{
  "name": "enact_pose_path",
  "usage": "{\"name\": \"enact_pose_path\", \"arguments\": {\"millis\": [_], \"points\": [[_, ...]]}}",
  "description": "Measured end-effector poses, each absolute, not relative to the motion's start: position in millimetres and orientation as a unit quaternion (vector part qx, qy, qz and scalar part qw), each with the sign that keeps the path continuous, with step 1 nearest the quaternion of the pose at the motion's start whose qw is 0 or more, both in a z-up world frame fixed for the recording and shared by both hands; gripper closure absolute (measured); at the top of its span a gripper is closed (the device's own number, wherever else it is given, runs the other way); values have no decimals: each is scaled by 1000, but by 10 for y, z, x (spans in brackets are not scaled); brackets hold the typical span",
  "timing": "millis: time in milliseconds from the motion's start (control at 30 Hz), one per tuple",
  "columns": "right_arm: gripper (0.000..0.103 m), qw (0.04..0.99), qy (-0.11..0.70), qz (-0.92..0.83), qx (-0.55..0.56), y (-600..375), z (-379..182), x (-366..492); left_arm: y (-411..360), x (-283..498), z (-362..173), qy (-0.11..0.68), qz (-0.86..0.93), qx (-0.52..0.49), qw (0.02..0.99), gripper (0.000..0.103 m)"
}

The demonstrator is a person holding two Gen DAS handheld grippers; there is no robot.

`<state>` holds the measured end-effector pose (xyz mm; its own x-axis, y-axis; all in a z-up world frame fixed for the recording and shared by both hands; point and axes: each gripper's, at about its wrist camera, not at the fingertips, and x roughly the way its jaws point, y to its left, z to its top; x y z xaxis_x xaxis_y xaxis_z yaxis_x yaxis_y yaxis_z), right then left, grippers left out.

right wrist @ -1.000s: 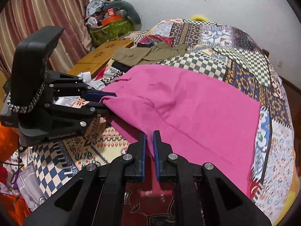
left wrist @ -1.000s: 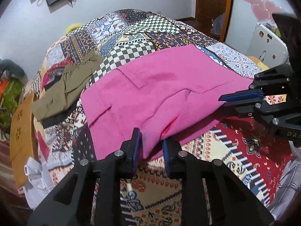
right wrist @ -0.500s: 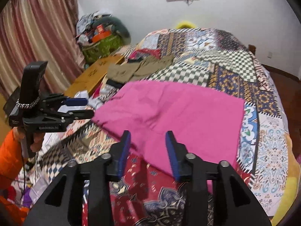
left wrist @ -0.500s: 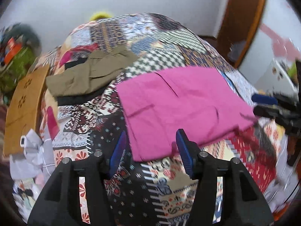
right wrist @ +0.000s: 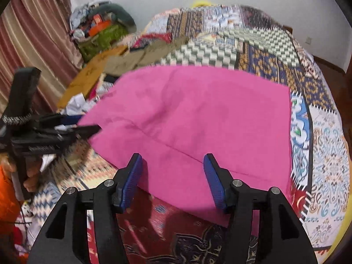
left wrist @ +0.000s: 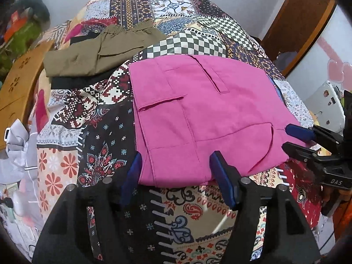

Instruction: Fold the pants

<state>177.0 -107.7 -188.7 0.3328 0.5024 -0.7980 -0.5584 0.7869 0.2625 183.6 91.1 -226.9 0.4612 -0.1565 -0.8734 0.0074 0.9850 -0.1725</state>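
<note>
The pink pants (left wrist: 198,114) lie folded flat on the patchwork bed cover (left wrist: 105,145); they also show in the right wrist view (right wrist: 198,121). My left gripper (left wrist: 176,171) is open and empty, its jaws spread just above the pants' near edge. My right gripper (right wrist: 172,171) is open and empty over the near edge on its side. The right gripper also shows in the left wrist view (left wrist: 294,138), at the pants' right corner. The left gripper shows in the right wrist view (right wrist: 88,124) at the pants' left corner.
Folded olive pants (left wrist: 99,52) lie on a black garment at the back left of the bed. A wooden board (left wrist: 17,83) and loose clothes sit at the left bedside. A curtain (right wrist: 33,44) hangs left, a wooden door (left wrist: 297,19) stands right.
Both grippers were shut on the pink pants' edge one second ago. They have opened, let go and pulled back a little. The pants now lie flat.
</note>
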Motion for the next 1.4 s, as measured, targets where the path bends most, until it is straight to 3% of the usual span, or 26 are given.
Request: {"name": "enact_pose_path", "arguments": {"millis": [67, 167, 300, 833, 1400], "points": [[49, 818, 471, 328, -39, -1107, -1879, 1737, 923, 1812, -2246, 513, -49, -71, 854, 53], [49, 817, 472, 328, -40, -1174, -1869, 1730, 936, 1785, -2202, 507, -44, -65, 859, 59], [49, 823, 470, 317, -34, -1289, -1887, 1715, 960, 1772, -2187, 504, -40, -61, 861, 60], [52, 830, 495, 252, 46, -2093, -1971, 1661, 962, 1704, -2232, 496, -26, -24, 868, 41], [47, 851, 475, 215, 58, -2437, -1742, 1766, 1313, 1956, -1979, 490, 50, -30, 870, 35]]}}
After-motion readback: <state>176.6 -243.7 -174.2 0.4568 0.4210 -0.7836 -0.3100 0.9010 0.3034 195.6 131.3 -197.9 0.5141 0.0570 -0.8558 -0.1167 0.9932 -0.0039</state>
